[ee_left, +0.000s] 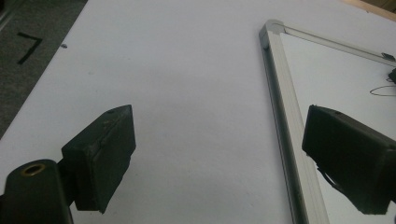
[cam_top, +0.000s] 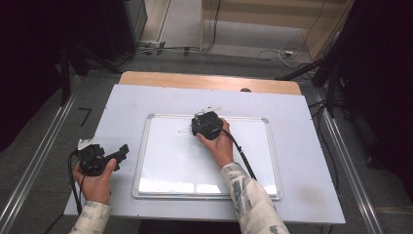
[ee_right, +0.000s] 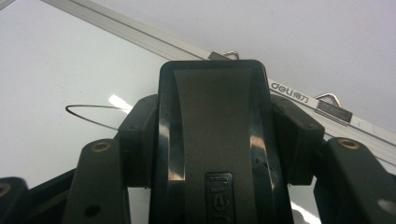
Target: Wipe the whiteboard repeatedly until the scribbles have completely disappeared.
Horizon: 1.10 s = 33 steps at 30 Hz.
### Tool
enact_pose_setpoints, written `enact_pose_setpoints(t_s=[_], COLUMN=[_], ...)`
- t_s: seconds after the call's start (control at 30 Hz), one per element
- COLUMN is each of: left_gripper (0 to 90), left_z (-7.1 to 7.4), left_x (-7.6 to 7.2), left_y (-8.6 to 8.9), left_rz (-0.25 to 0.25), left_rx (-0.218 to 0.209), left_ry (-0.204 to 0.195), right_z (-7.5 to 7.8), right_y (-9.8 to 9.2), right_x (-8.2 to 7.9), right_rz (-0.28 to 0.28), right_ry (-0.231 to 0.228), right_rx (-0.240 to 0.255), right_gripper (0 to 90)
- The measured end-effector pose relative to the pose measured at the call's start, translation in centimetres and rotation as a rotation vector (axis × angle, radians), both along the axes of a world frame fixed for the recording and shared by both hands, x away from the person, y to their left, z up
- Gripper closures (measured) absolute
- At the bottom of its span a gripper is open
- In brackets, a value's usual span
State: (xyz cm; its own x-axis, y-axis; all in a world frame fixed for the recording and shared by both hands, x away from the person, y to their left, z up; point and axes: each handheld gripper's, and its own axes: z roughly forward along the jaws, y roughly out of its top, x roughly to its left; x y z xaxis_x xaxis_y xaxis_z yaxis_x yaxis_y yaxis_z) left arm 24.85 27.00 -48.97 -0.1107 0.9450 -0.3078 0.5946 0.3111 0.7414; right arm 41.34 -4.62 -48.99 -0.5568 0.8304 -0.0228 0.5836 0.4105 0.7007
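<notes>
Right gripper (cam_top: 205,119) clamps a black rectangular plastic whiteboard eraser (ee_right: 212,140) at the upper centre of the silver-framed whiteboard (cam_top: 141,156) — beside a thin pen loop (ee_right: 91,115). Wiping appears under way; next, sweep over that mark. Left gripper (cam_top: 114,155), lower left, rests spread and empty.

The left tongs (ee_left: 219,163) stand wide apart with nothing between them, hovering over the white surface (ee_left: 187,70). One pad sits over the bare surface, the other over the whiteboard (ee_left: 336,79). The board's metal frame runs between them to its rounded corner, and a thin dark line loops near the board's right edge.
</notes>
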Motion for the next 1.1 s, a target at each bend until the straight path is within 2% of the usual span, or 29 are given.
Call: enact_pose_setpoints(t_s=[1.1], left_gripper=[10.5], left_z=[0.0], left_x=[0.0], left_y=[0.0], left_rz=[-0.001], left_rx=[-0.003], left_ry=[0.000], right_z=[-0.1], right_y=[3.9], right_x=[-1.3], right_rz=[0.075], right_ry=[0.002], right_rx=[-0.008], right_gripper=[39.0])
